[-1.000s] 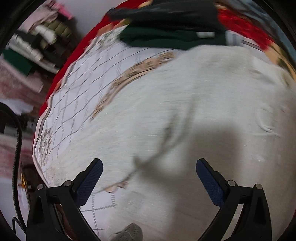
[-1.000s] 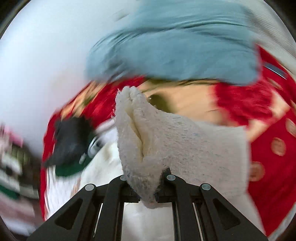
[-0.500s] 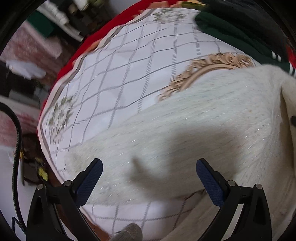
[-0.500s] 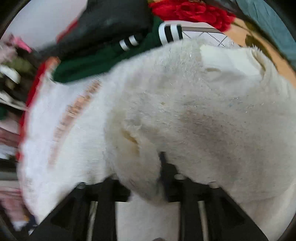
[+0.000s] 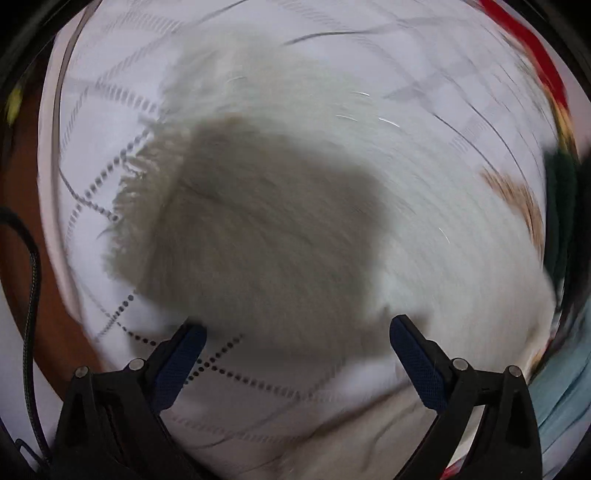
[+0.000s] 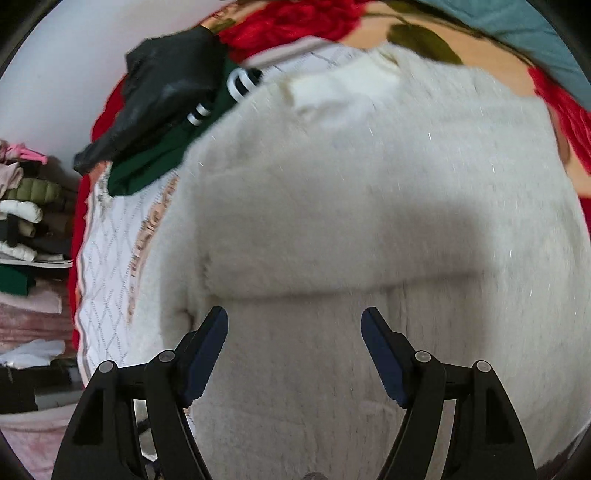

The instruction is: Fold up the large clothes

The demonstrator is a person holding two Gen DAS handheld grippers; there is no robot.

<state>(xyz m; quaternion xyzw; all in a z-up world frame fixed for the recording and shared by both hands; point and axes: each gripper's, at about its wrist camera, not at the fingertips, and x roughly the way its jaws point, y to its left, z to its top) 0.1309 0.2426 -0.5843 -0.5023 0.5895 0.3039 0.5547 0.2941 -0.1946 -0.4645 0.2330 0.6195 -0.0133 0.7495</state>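
A large fuzzy cream sweater lies spread on a white quilted bedspread, one part folded over the body with its edge across the middle. My right gripper is open and empty just above the sweater's lower half. In the blurred left wrist view the sweater's fringed sleeve end lies on the bedspread. My left gripper is open wide and empty above it.
A black garment and a dark green one with white stripes lie at the bed's far left. A red floral blanket and a teal cloth lie behind. Stacked clothes fill shelves at left.
My right gripper has let go of the sweater fold and opened, leaving the fold laid over the body. My left gripper has swung fast toward the sweater's sleeve end, staying open.
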